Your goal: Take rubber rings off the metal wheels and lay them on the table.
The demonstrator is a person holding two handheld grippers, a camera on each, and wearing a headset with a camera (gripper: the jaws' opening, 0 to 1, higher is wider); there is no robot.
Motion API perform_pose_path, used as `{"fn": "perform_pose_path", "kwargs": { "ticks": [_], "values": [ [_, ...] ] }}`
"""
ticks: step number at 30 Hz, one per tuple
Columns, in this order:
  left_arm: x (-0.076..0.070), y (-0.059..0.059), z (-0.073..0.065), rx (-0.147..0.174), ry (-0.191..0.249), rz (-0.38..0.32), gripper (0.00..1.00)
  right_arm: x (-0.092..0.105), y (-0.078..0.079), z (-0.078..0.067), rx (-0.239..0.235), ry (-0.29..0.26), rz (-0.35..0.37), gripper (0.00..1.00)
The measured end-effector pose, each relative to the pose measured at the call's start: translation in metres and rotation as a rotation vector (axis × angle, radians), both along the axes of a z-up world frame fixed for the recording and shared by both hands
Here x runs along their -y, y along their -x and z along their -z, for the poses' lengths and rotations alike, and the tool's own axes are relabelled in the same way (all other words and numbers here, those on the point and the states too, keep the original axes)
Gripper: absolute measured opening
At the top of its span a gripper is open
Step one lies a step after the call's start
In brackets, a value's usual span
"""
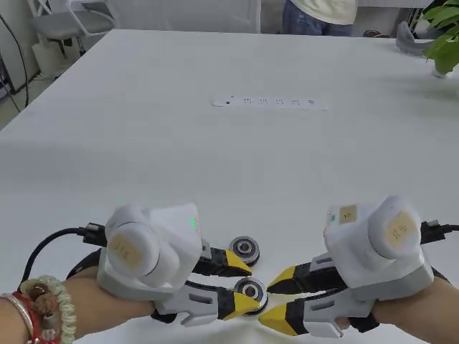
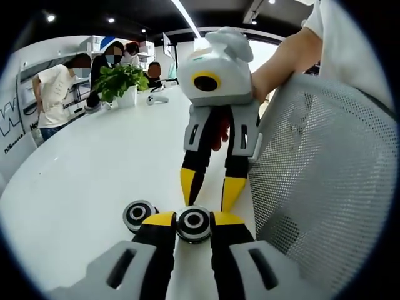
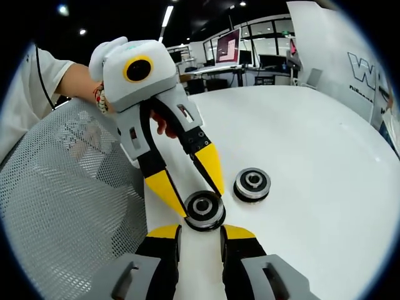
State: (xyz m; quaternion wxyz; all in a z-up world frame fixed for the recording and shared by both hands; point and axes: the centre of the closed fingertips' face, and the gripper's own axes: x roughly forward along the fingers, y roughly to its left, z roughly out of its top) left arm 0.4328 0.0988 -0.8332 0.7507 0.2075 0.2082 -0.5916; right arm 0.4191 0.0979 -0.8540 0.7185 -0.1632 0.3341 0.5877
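Two small metal wheels with dark rubber rings lie near the front edge of the white table point(image 1: 215, 158). My left gripper point(image 1: 247, 287) is shut on the nearer wheel point(image 1: 251, 290), its yellow tips pressed against both sides of the wheel point(image 2: 193, 224). The other wheel point(image 1: 244, 249) lies free just beyond, also seen in the left gripper view point(image 2: 139, 215) and the right gripper view point(image 3: 252, 184). My right gripper point(image 1: 271, 301) faces the left one, open, its tips point(image 3: 201, 232) just short of the held wheel point(image 3: 204, 209).
A white power strip point(image 1: 271, 102) lies at mid-table. A potted plant point(image 1: 445, 36) stands at the far right corner, a chair point(image 1: 68, 21) at the far left. A person point(image 1: 323, 14) stands beyond the table. A mesh chair back point(image 2: 325, 175) sits close behind the grippers.
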Motion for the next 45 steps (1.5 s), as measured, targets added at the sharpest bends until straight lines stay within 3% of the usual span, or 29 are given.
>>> {"fn": "perform_pose_path", "kwargs": {
  "ticks": [4,6,9,12,24,26,27,28,30,32,33,36,40,42,45],
  "values": [
    [-0.001,0.0,0.004,-0.013,-0.001,-0.007,0.14,-0.001,-0.002,0.0,0.018,0.001,0.002,0.22],
    [-0.002,0.0,0.004,-0.017,0.001,-0.011,0.08,0.0,-0.002,0.001,0.027,0.006,-0.002,0.21],
    [-0.002,0.001,0.002,-0.003,0.0,-0.004,0.08,0.0,-0.004,0.001,0.047,0.012,-0.007,0.19],
    [-0.002,0.001,0.002,-0.02,0.014,-0.015,0.08,-0.001,-0.005,0.001,0.046,0.008,-0.001,0.19],
    [-0.001,-0.001,0.002,-0.017,0.019,-0.018,0.08,0.0,-0.006,-0.001,0.099,0.026,-0.05,0.15],
    [0.0,-0.001,0.002,-0.016,0.019,-0.019,0.08,0.001,-0.006,0.0,0.105,0.033,-0.057,0.13],
    [0.0,-0.001,0.002,-0.017,0.02,-0.018,0.08,0.005,-0.007,0.002,0.115,0.062,-0.064,0.07],
    [0.0,-0.001,0.002,-0.018,0.02,-0.018,0.08,0.01,-0.013,0.005,0.153,0.095,-0.058,0.01],
    [0.0,-0.001,0.002,-0.018,0.02,-0.018,0.08,0.005,-0.008,0.003,0.096,0.062,-0.04,0.01],
    [0.0,-0.001,0.003,-0.019,0.019,-0.018,0.08,0.005,-0.008,0.004,0.15,0.093,-0.083,0.01],
    [0.0,-0.001,0.003,-0.019,0.019,-0.019,0.08,0.005,-0.007,0.004,0.151,0.095,-0.083,0.01],
    [0.0,-0.001,0.003,-0.021,0.023,-0.021,0.08,0.006,-0.009,0.004,0.127,0.083,-0.06,0.0],
    [0.001,-0.002,0.003,-0.021,0.025,-0.024,0.08,0.008,-0.01,0.004,0.027,0.081,0.035,0.0],
    [0.001,-0.001,0.003,-0.021,0.023,-0.023,0.08,0.008,-0.012,0.005,0.018,0.074,0.043,0.0],
    [0.001,-0.001,0.003,-0.02,0.022,-0.022,0.08,0.009,-0.012,0.006,-0.07,0.048,0.119,0.0]
  ]
}}
